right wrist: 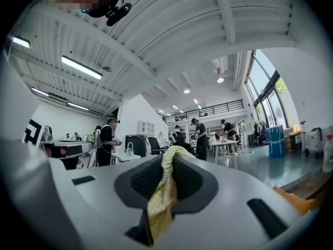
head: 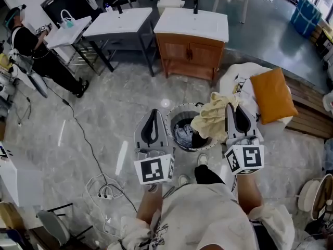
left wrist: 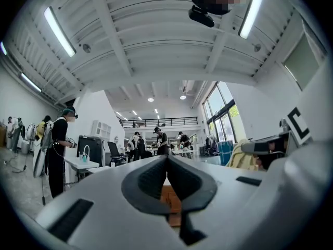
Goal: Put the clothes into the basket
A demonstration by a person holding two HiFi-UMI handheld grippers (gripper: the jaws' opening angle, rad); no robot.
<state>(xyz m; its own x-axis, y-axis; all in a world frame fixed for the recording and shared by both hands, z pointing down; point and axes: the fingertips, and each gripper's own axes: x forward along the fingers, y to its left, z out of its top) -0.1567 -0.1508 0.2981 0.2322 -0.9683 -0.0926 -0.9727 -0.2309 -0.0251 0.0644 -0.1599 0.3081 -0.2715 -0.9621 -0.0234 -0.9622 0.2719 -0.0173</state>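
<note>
Right gripper hangs at the right rim of the round grey basket on the floor, jaws clamped on a crumpled pale yellow cloth. Left gripper, closed on nothing, is beside the left rim. Released here, the cloth could, I think, catch the rim and slide outside.

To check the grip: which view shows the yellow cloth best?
The head view: most of the yellow cloth hangs from the right gripper above the basket. The right gripper view shows only a strip pinched between its fingers; the left gripper view shows an edge.
</note>
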